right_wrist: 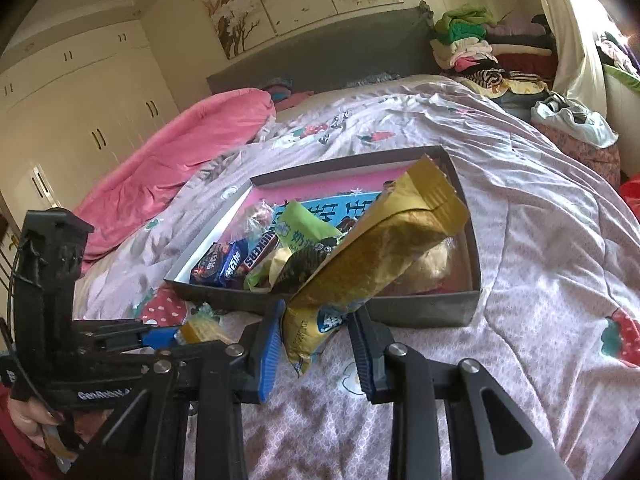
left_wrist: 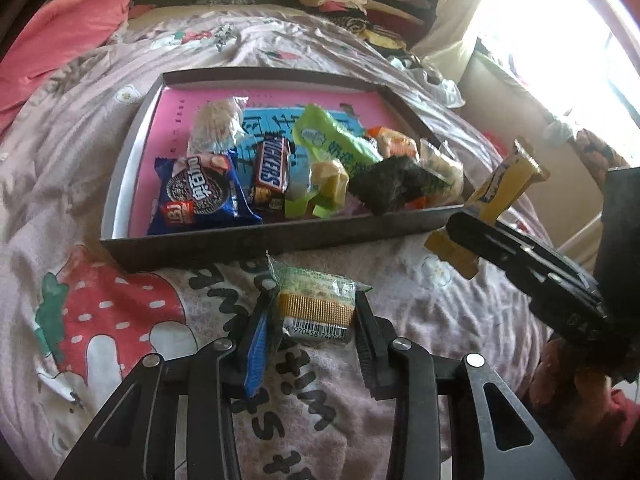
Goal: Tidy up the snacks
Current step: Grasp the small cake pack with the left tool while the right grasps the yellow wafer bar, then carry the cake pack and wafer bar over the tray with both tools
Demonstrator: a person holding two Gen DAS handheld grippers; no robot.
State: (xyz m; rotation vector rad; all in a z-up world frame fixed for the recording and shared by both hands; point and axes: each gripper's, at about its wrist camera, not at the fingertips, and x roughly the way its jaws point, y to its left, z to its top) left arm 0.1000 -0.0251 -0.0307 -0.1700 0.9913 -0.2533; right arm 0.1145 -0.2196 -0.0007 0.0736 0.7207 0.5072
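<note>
A dark shallow box with a pink lining lies on the bed and holds several snacks: an Oreo pack, a Snickers bar, a green packet. My left gripper is shut on a small green-and-gold wafer packet, just before the box's near wall. My right gripper is shut on a long gold packet, held tilted above the box's near right corner. The right gripper with the gold packet also shows in the left wrist view.
The bed has a pale pink quilt with strawberry prints. A pink blanket lies at the far left. Folded clothes are piled at the headboard. A white plastic bag sits at the right edge.
</note>
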